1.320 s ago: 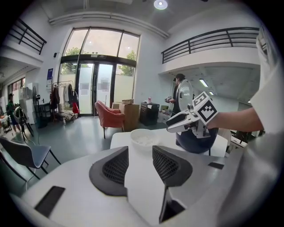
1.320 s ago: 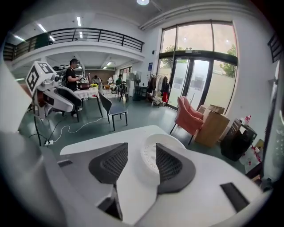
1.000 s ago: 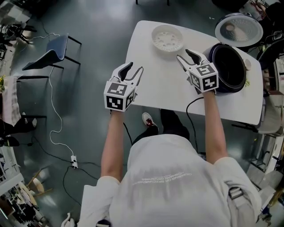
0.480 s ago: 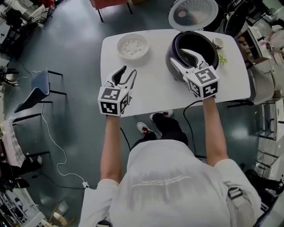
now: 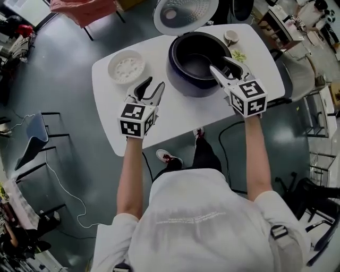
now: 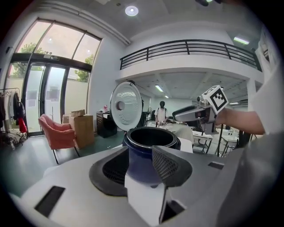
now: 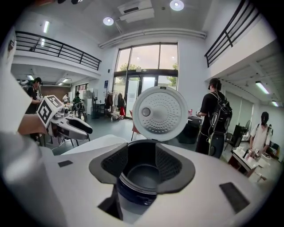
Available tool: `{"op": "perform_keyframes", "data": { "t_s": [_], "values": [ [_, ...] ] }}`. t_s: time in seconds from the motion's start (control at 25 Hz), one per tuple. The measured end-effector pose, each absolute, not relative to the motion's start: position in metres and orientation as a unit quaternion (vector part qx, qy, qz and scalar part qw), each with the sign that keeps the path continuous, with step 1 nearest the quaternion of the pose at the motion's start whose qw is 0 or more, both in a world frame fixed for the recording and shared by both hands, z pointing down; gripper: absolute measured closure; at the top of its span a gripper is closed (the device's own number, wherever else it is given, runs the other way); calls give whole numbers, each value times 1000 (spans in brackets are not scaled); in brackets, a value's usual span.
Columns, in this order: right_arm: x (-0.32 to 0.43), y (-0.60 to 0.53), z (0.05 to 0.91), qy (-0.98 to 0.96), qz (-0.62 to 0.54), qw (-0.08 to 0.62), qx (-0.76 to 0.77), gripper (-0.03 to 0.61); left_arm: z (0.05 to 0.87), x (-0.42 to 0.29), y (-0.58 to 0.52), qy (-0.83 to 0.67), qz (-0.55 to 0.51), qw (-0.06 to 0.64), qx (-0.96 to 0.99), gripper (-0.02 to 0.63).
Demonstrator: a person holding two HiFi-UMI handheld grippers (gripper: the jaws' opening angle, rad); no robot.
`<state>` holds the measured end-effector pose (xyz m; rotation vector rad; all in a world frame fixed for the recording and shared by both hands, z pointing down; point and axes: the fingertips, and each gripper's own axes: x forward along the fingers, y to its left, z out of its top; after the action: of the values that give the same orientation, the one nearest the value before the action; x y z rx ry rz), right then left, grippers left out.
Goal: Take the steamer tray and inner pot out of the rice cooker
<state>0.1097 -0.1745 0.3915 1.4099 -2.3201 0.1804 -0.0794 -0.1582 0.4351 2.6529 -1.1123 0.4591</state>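
The dark blue rice cooker (image 5: 187,79) stands on the white table (image 5: 175,114) with its lid (image 5: 186,13) swung up. The black inner pot (image 5: 202,56) sits inside it, also seen in the right gripper view (image 7: 143,172). The white steamer tray (image 5: 126,66) lies on the table left of the cooker. My left gripper (image 5: 151,89) is open and empty over the table, front-left of the cooker (image 6: 148,142). My right gripper (image 5: 226,68) is open and empty, its fingers over the pot's right rim.
A small cup (image 5: 231,36) and a green item (image 5: 237,54) lie on the table behind the right gripper. A pink chair (image 5: 82,10) stands beyond the table, and another chair (image 5: 32,138) stands at the left. A person (image 7: 214,119) stands behind the cooker.
Both grippers have moved forward over the table toward the cooker. The right one has passed from the cooker's left side to its right rim. The jaws look unchanged.
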Motion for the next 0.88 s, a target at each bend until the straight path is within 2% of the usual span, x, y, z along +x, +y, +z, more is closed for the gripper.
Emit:
{"op": "perform_keyframes", "data": {
  "t_s": [0.4, 0.68, 0.88],
  "values": [
    [183, -196, 409, -807, 112, 221, 535, 371, 437, -16, -188, -355, 159, 136, 911, 439],
    [202, -213, 441, -811, 163, 229, 513, 370, 445, -1, -210, -384, 164, 162, 894, 439],
    [210, -228, 461, -820, 202, 227, 485, 338, 450, 6, -220, -402, 168, 173, 884, 409]
  ]
}}
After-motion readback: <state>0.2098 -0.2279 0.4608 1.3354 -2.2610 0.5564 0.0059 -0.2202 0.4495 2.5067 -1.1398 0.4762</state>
